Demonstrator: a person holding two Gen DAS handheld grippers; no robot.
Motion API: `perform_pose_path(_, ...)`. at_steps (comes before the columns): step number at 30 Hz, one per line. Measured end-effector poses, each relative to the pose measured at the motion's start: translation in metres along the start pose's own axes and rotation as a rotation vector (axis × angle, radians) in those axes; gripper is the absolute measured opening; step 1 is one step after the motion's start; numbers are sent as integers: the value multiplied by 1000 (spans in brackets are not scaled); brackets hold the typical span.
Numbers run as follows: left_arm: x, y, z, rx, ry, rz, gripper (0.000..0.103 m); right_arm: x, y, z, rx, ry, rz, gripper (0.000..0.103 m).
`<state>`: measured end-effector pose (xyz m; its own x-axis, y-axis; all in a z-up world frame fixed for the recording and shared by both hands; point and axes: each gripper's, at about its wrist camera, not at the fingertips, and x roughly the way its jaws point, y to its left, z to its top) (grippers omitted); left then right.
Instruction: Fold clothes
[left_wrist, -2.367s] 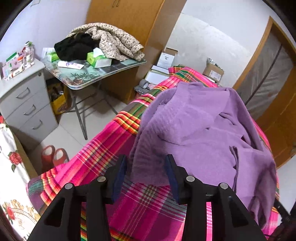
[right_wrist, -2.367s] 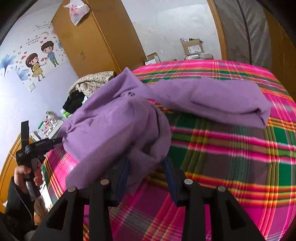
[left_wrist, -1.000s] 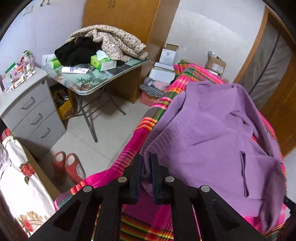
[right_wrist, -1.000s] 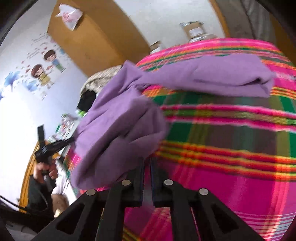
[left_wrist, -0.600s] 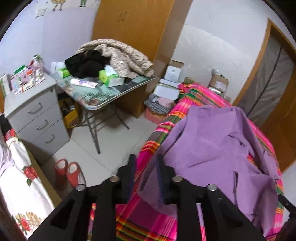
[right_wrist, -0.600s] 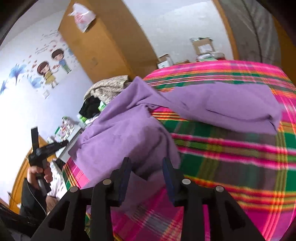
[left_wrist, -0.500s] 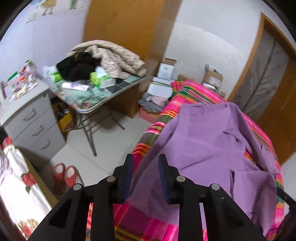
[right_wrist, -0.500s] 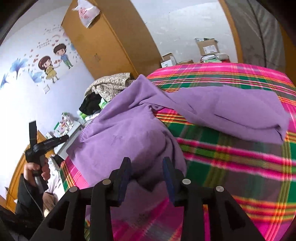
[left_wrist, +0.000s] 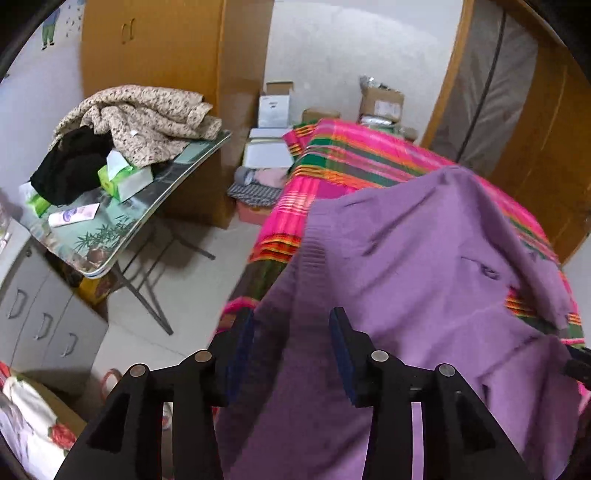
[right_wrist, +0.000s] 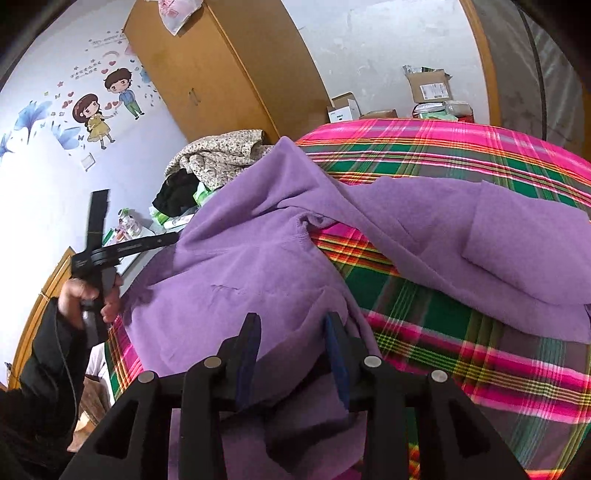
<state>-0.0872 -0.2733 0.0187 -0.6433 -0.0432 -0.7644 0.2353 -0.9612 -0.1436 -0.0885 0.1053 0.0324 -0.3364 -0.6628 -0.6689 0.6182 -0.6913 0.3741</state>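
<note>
A purple sweater lies spread over the pink and green plaid bed cover, with its hem hanging at the near edge. My left gripper hovers over that hem. Its jaws are opening, the cloth lies below and between them, and the pads do not press it. In the right wrist view the sweater has one sleeve stretched out to the right. My right gripper stands open over a bunched corner of the hem. A person's hand holds the left gripper at the bed's left edge.
A folding table left of the bed carries a pile of clothes and a tissue box. A grey drawer unit stands nearer. Cardboard boxes sit past the bed's far end. A wooden wardrobe stands behind the table.
A second ago both grippers were shut on the sweater's hem. Both have opened and let it go, and the sweater has settled on the bed. The left gripper has swung sideways along the bed edge.
</note>
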Motion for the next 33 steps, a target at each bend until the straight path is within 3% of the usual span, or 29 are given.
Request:
perform_pose_path(6, 15, -2, 4, 14, 25, -70, 44, 5, -7, 4, 14, 8, -2, 36)
perform_pose_path(11, 17, -11, 4, 63, 39, -63, 44, 8, -9, 6, 26, 10, 2, 36)
perform_pose_path(13, 18, -15, 3, 76, 29, -41, 43, 9, -10, 6, 34, 10, 2, 36)
perform_pose_path(15, 18, -27, 1, 141, 12, 10, 27, 9, -11, 6, 41, 10, -1, 36)
perform_pose_path(18, 19, -45, -6, 235, -3, 87, 26, 10, -12, 7, 47, 13, -8, 36)
perform_pose_path(20, 17, -46, -7, 240, -11, 91, 18, 11, -13, 7, 51, 16, -14, 36)
perform_pose_path(21, 16, -43, -5, 232, -16, 101, 4, 12, -14, 7, 54, 18, -16, 36)
perform_pose_path(29, 12, -10, 15, 165, -60, 172, 3, 15, -16, 7, 63, 19, -15, 36)
perform_pose_path(33, 21, -1, 20, 126, -27, 88, 5, 15, -16, 6, 65, 20, -16, 36)
